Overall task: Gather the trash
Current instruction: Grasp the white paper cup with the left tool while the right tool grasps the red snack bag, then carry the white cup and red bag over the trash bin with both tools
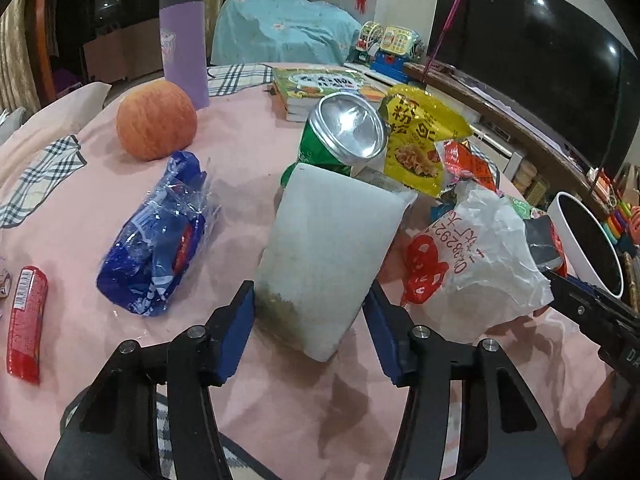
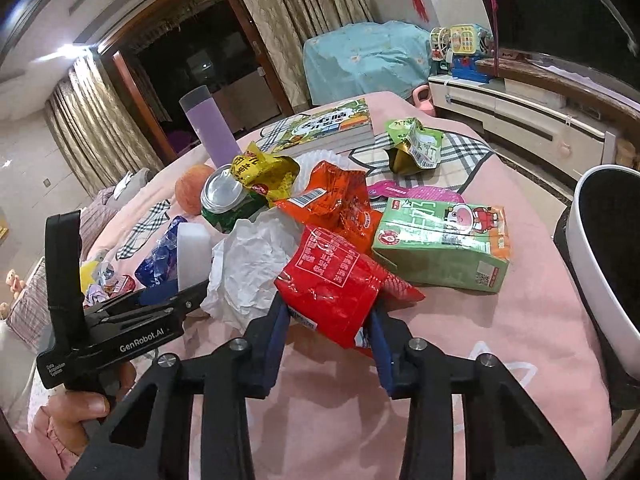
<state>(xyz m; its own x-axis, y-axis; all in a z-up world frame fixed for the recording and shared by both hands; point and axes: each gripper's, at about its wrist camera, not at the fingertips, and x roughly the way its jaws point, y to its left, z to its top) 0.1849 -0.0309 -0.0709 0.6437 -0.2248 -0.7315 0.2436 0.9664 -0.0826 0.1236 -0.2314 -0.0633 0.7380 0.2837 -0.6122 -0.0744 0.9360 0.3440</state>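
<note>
My left gripper (image 1: pixel 308 312) is shut on a white foam block (image 1: pixel 328 256), pads against both its sides, on the pink cloth. Behind the block lie a green can (image 1: pixel 344 132), a yellow snack bag (image 1: pixel 420 144) and crumpled white paper (image 1: pixel 480 256). My right gripper (image 2: pixel 328 320) is shut on a red snack wrapper (image 2: pixel 332 280). Around it are crumpled white paper (image 2: pixel 248 260), an orange wrapper (image 2: pixel 340 200), a green juice carton (image 2: pixel 444 240) and the can (image 2: pixel 224 200). A white bin (image 2: pixel 604 264) stands at the right; it also shows in the left wrist view (image 1: pixel 580 240).
A blue plastic bag (image 1: pixel 160 236), a red stick pack (image 1: pixel 26 324), an apple (image 1: pixel 156 120), a purple flask (image 1: pixel 184 48) and books (image 1: pixel 320 88) sit on the table. A green pouch (image 2: pixel 416 144) lies farther back. A TV and cabinet are at the right.
</note>
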